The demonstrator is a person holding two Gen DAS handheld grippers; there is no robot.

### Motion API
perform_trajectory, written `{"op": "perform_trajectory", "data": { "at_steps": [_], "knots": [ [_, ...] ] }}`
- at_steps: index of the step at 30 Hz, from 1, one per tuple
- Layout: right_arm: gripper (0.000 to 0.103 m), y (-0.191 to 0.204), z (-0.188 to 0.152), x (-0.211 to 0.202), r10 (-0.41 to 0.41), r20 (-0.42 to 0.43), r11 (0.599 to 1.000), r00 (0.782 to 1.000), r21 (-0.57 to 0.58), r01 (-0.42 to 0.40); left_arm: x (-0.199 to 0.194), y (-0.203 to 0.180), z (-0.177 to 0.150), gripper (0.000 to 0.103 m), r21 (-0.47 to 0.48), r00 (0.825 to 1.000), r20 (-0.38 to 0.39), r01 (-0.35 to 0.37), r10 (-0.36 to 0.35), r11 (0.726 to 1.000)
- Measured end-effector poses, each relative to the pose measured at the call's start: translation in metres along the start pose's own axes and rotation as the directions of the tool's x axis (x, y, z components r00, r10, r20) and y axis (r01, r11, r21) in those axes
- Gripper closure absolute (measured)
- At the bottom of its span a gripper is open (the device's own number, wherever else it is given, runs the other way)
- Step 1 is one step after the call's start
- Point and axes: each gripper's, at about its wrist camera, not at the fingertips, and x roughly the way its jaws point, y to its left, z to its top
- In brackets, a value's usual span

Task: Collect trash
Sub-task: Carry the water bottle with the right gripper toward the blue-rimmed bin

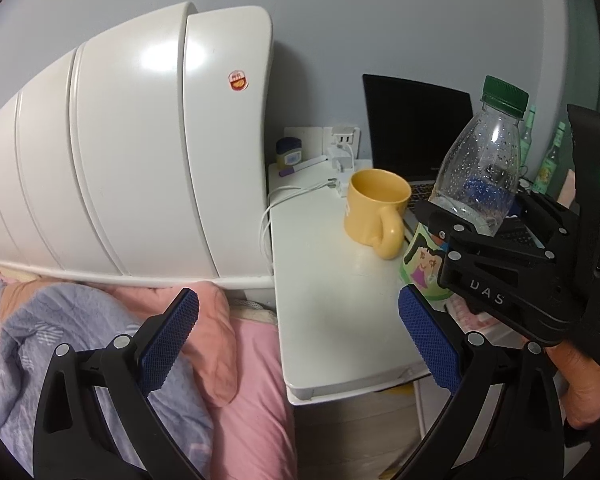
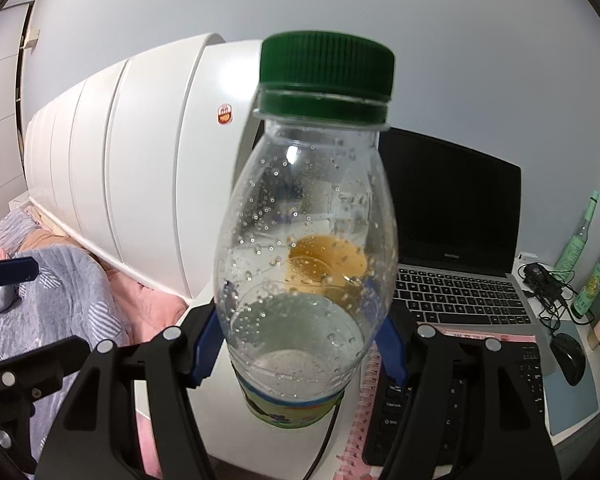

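Both views show the right hand-held gripper [image 2: 300, 350] grasping the bottle [image 2: 306, 240]; only the left's shows its own hand-held gripper [image 1: 296, 340] released

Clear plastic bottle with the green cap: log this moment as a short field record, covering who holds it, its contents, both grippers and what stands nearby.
item: clear plastic bottle with green screw cap, upright, droplets inside, nearly empty
held by: right gripper, blue pads clamped on the bottle's lower body
left gripper: open, nothing between its pads, over the bed edge
nearby: yellow ceramic mug on the white desk; open black-screened laptop behind
cap: on
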Motion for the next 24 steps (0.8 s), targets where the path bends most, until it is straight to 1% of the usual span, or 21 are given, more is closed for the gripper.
{"op": "perform_trajectory", "data": {
  "at_steps": [5, 9, 12, 16, 24],
  "knots": [
    [0.041, 0.004, 0.000, -0.024, -0.015, 0.016, 1.000, 1.000, -0.003, 0.015, -0.022, -0.006, -0.006, 0.006, 0.010, 1.000, 0.018, 0.010, -0.010, 1.000],
    [0.041, 0.009, -0.004, -0.050, -0.033, 0.023, 0.999, 0.999, -0.004, 0.033, -0.045, -0.012, -0.015, 0.006, 0.014, 0.999, 0.034, 0.036, -0.037, 0.999],
    [0.041, 0.015, -0.008, -0.072, -0.051, 0.029, 0.999, 0.998, -0.008, 0.051, -0.064, -0.014, -0.024, 0.006, 0.009, 0.997, 0.038, 0.071, -0.071, 0.997],
    [0.041, 0.023, -0.014, -0.101, -0.076, 0.034, 0.997, 0.997, 0.011, 0.076, -0.088, -0.020, -0.036, 0.006, 0.048, 0.994, 0.047, 0.094, -0.096, 0.994],
    [0.041, 0.053, -0.035, -0.169, -0.121, 0.049, 0.992, 0.991, 0.040, 0.120, -0.153, -0.020, -0.064, 0.006, 0.080, 0.984, 0.095, 0.140, -0.147, 0.987]
  ]
}}
